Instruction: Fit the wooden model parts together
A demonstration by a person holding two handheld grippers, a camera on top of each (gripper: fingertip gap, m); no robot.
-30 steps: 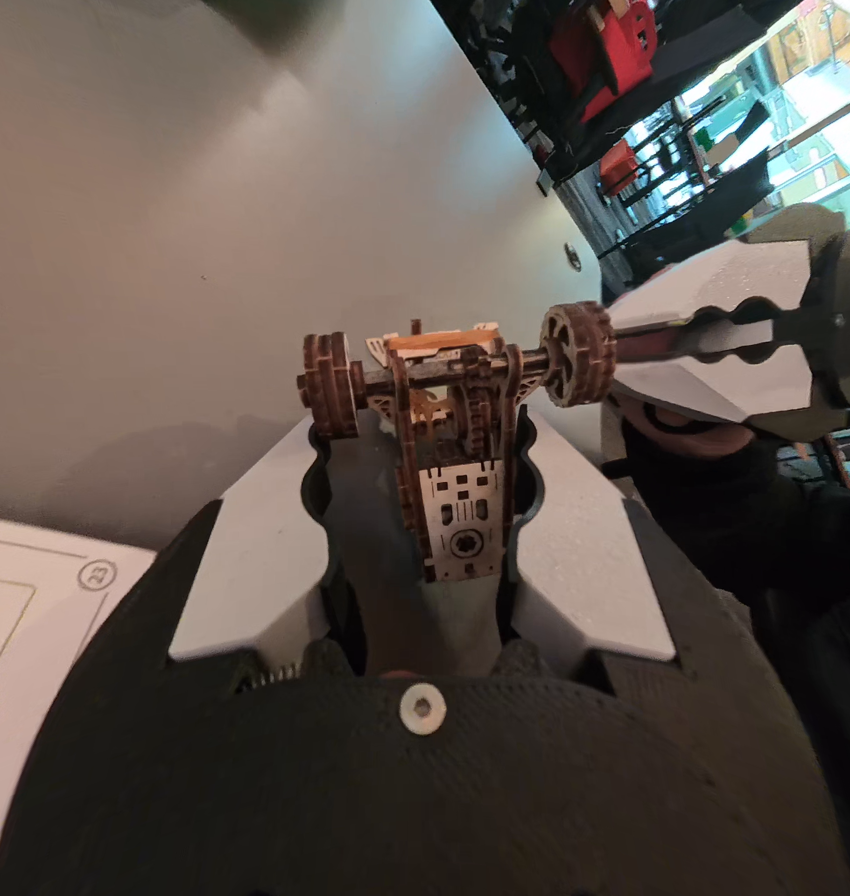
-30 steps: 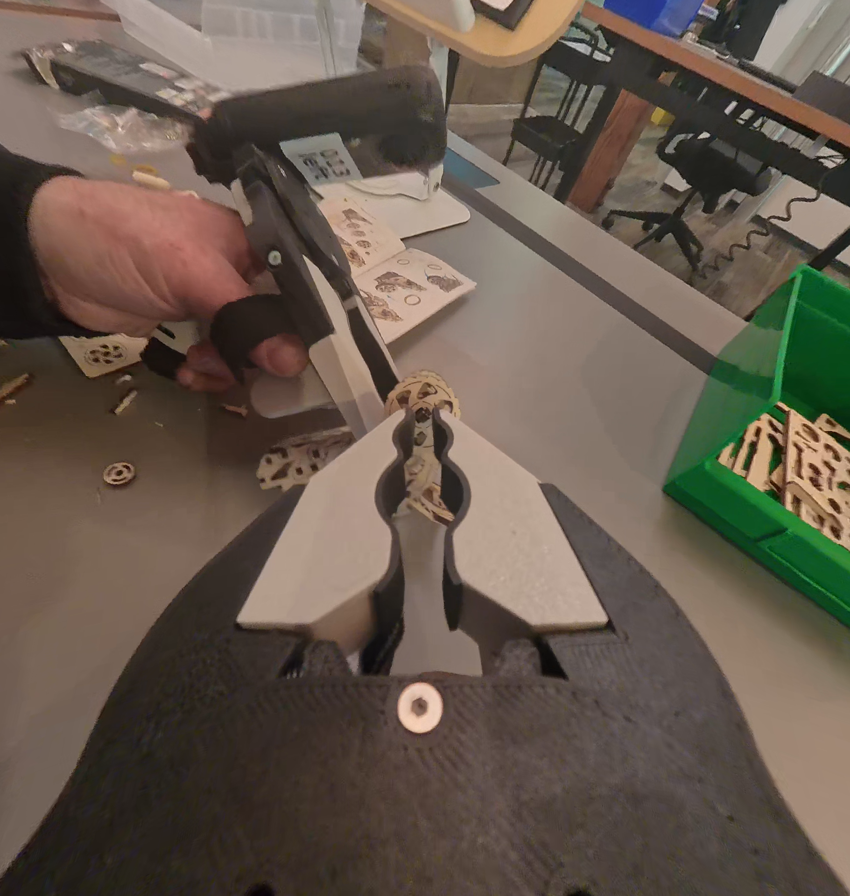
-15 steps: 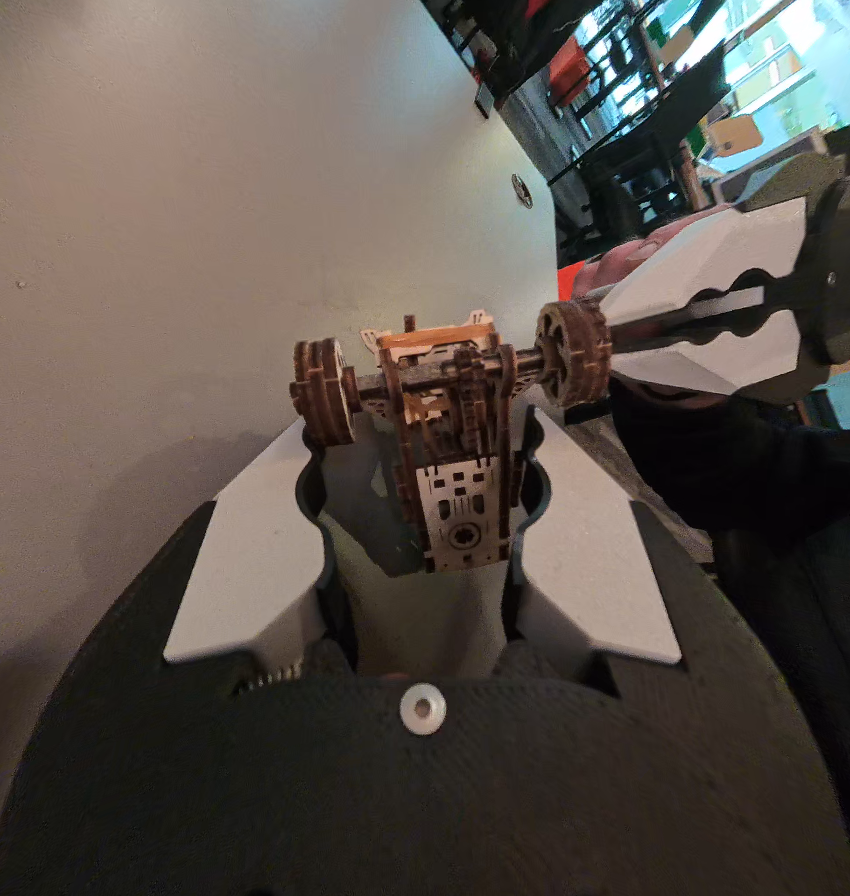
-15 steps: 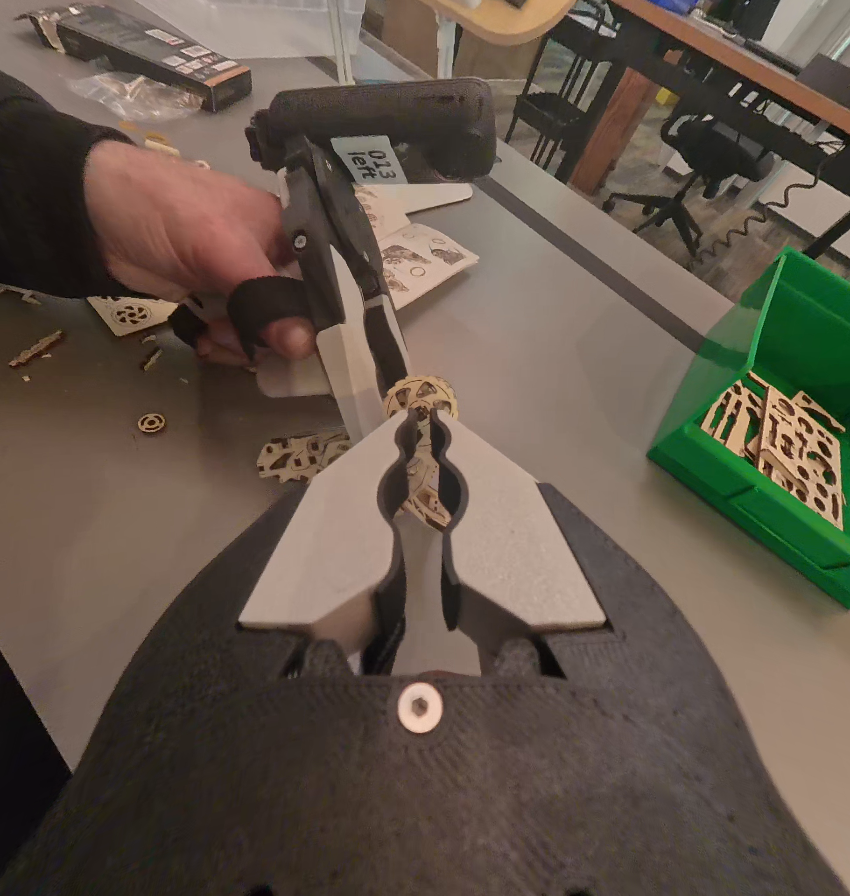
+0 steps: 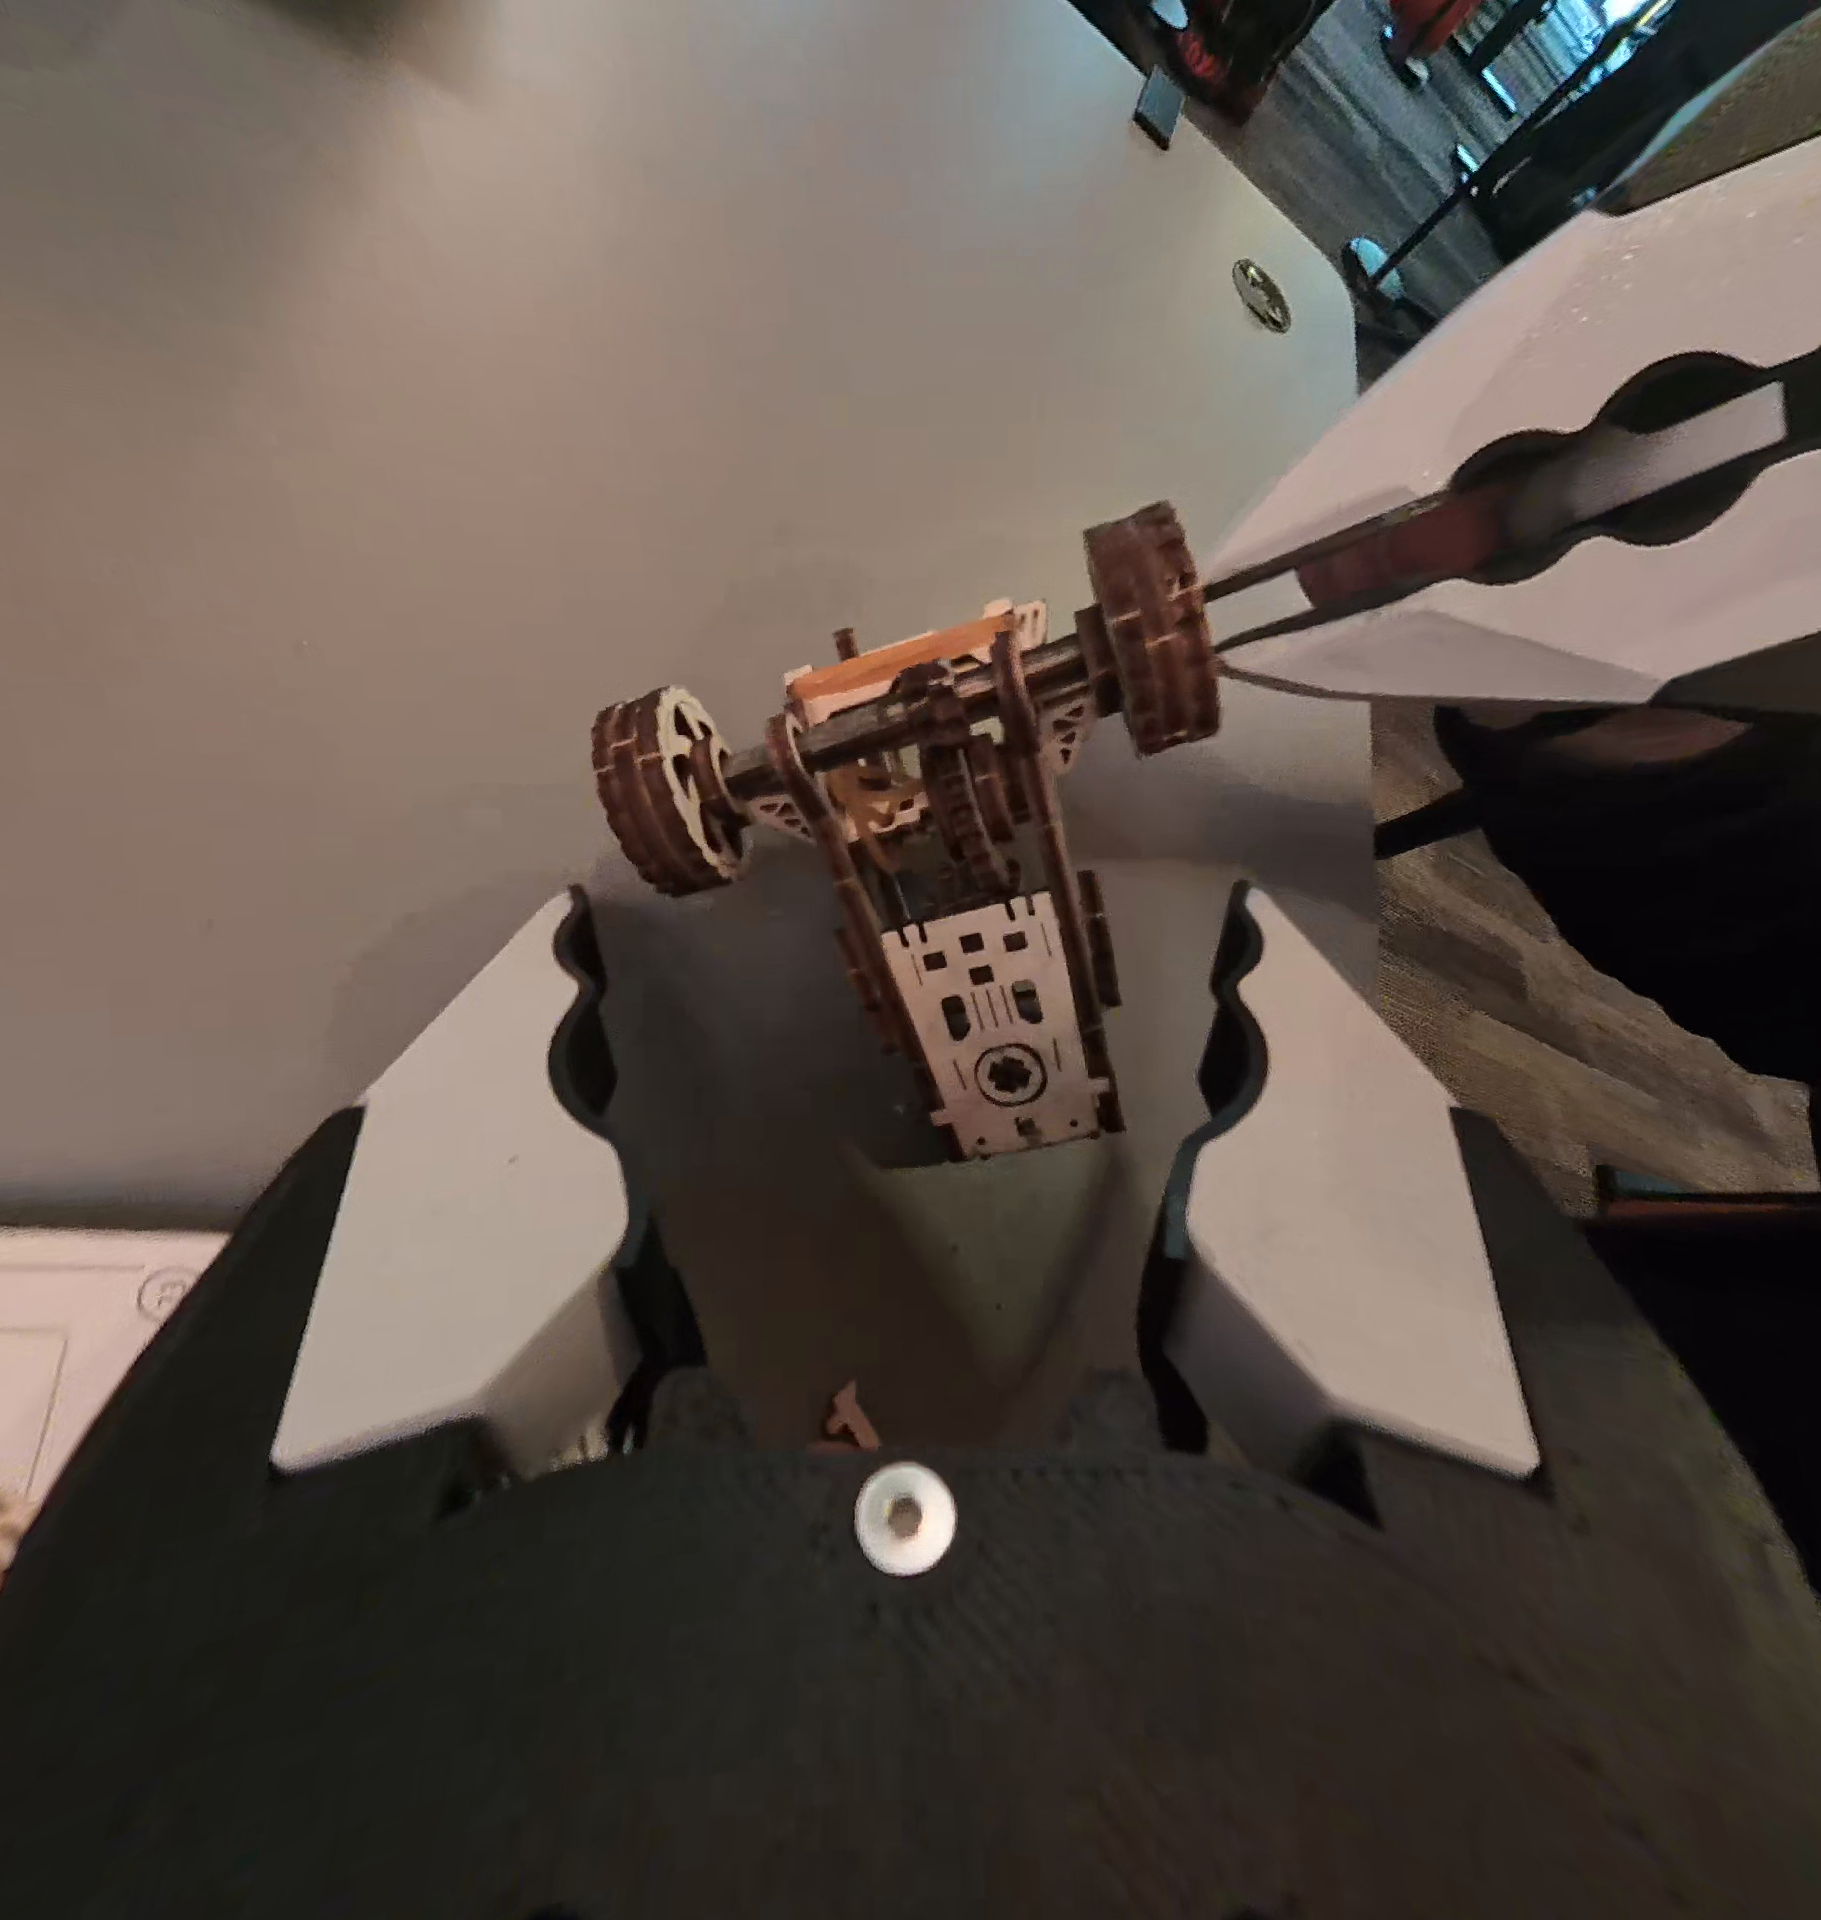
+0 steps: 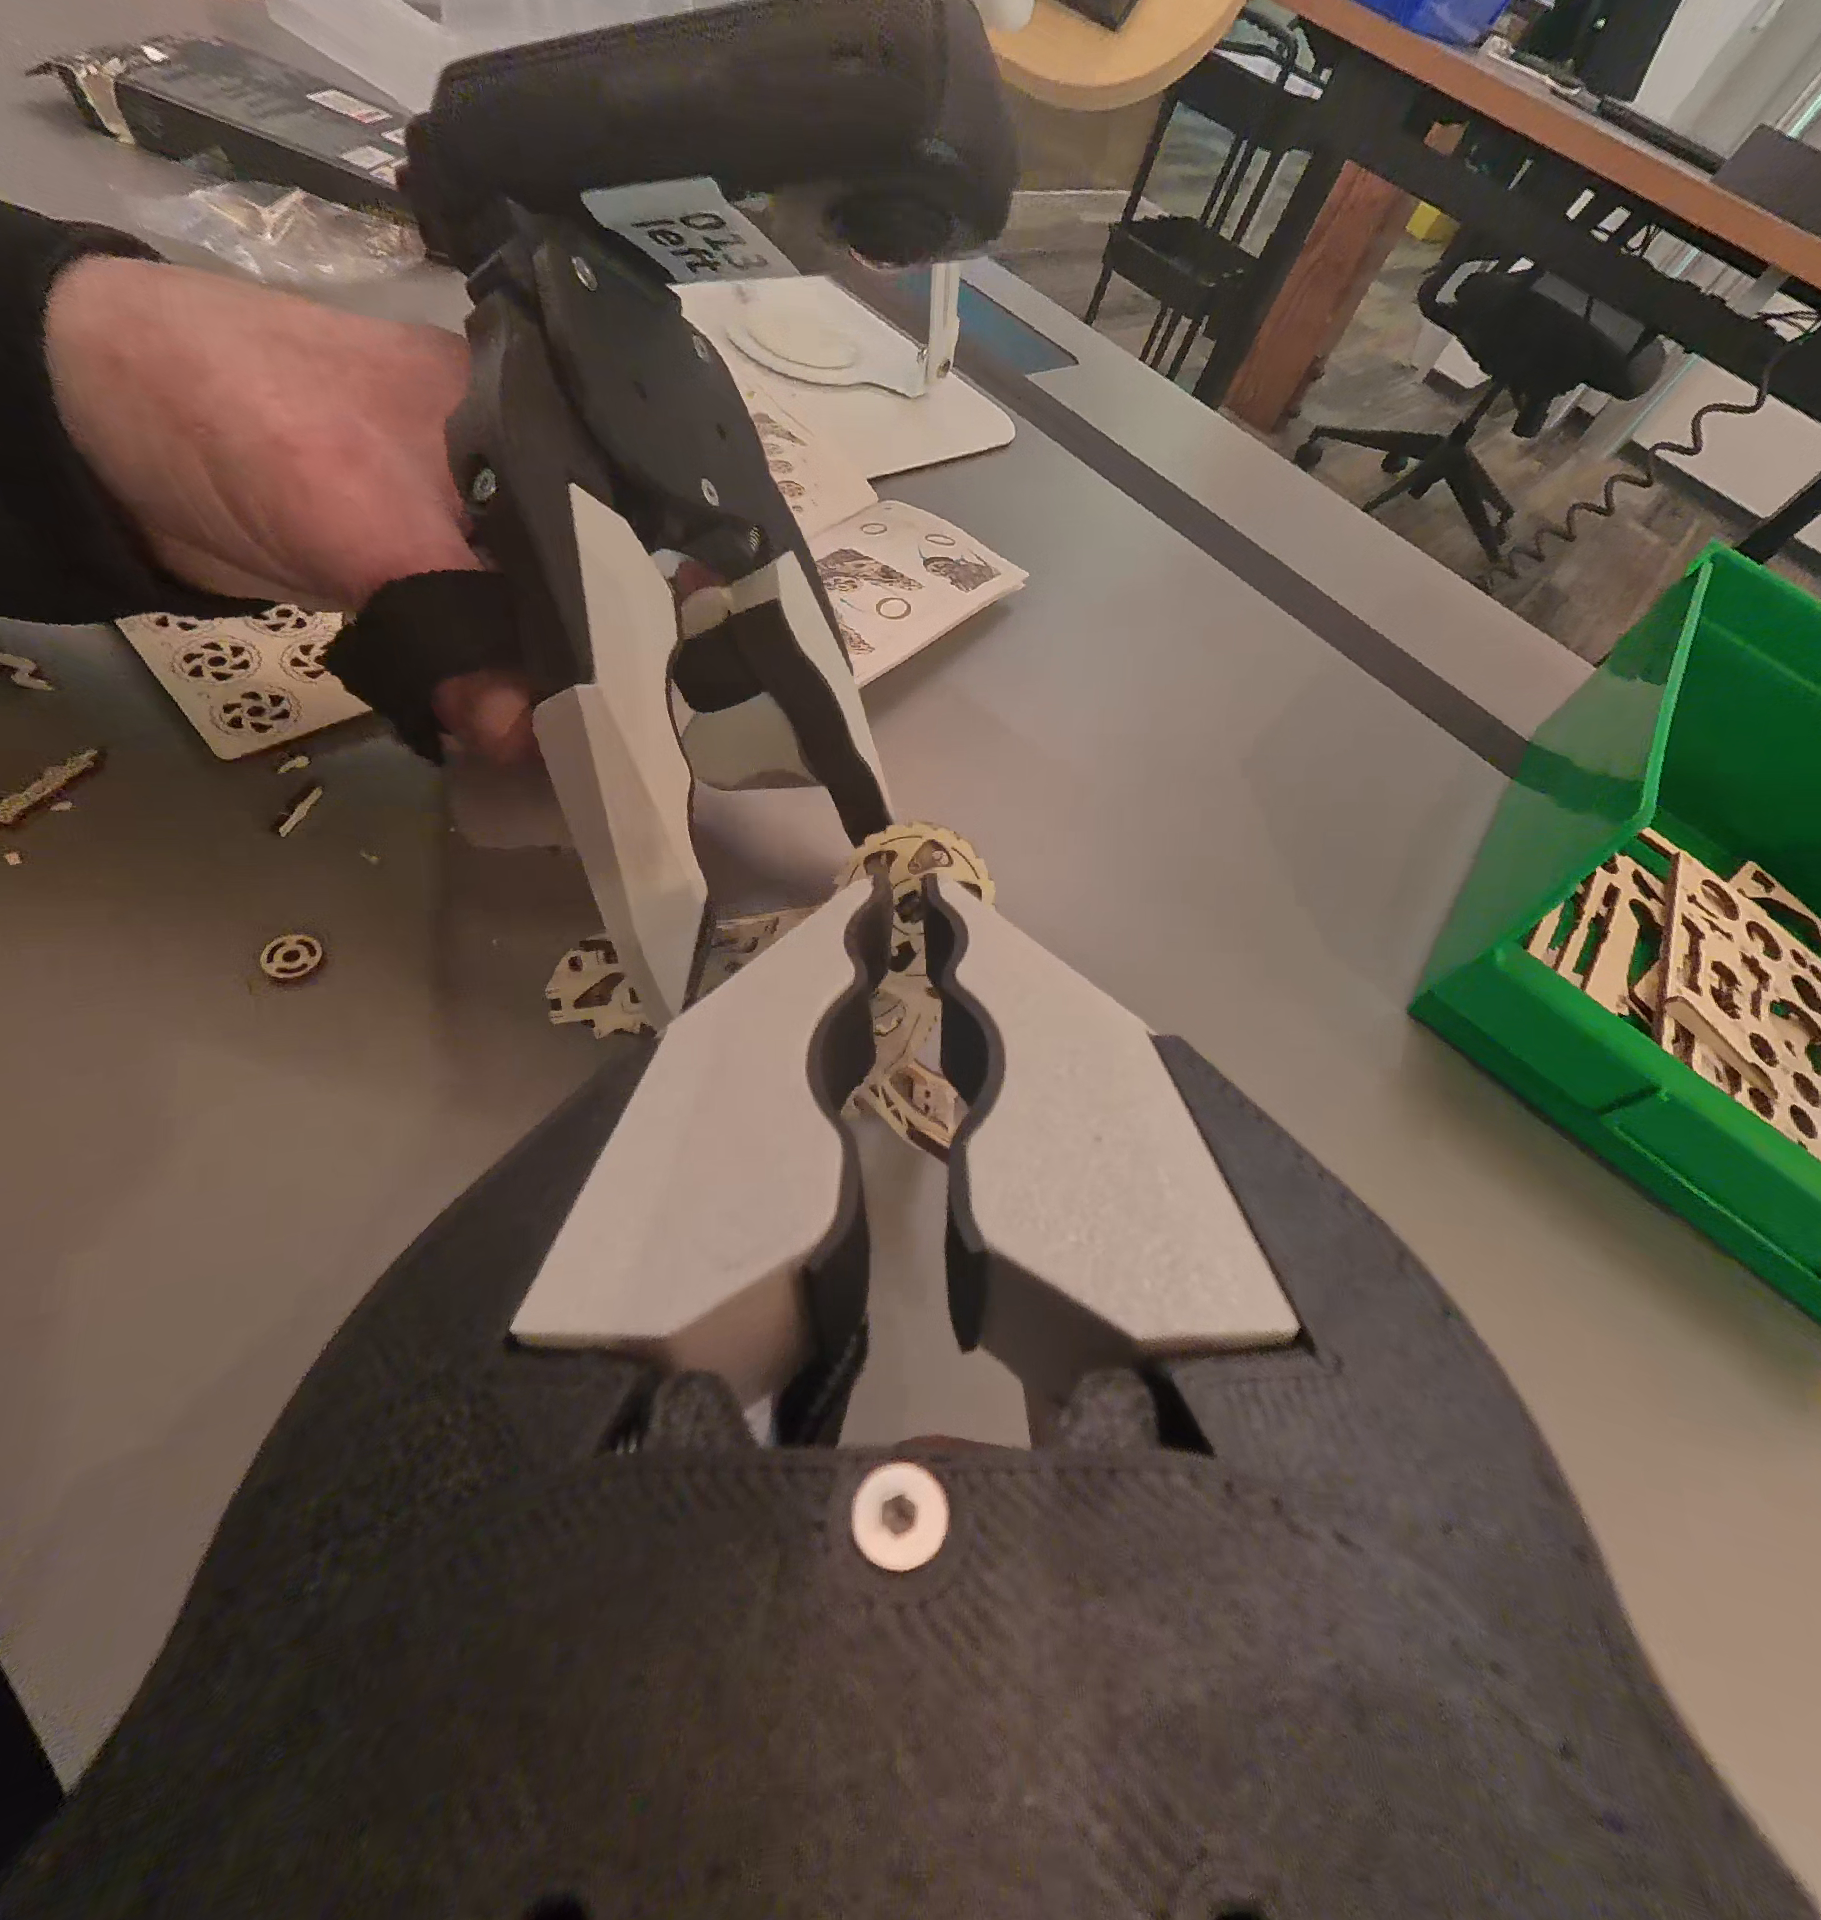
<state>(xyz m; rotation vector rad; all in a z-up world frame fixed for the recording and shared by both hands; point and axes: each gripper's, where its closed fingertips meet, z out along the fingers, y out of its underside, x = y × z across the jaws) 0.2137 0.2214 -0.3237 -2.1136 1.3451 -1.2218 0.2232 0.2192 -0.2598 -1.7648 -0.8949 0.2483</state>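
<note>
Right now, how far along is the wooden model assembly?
Done: the chassis carries its gears and a wheel on the axle. In hand: the right hand-held gripper pinches the other wheel; the left hand-held gripper stands open around the chassis, not touching. Left: a loose ring lies on the table, and cut sheets wait in the green bin.

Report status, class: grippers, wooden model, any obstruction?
Left gripper open, straddling wooden model. Right gripper shut on its wheel. Nothing blocking.

We see right tongs (image 6: 911, 894) pinching wooden model wheel (image 6: 916, 854); left tongs (image 6: 771, 883) spread beside it, green bin (image 6: 1737, 831) on bench (image 6: 1145, 665).
</note>
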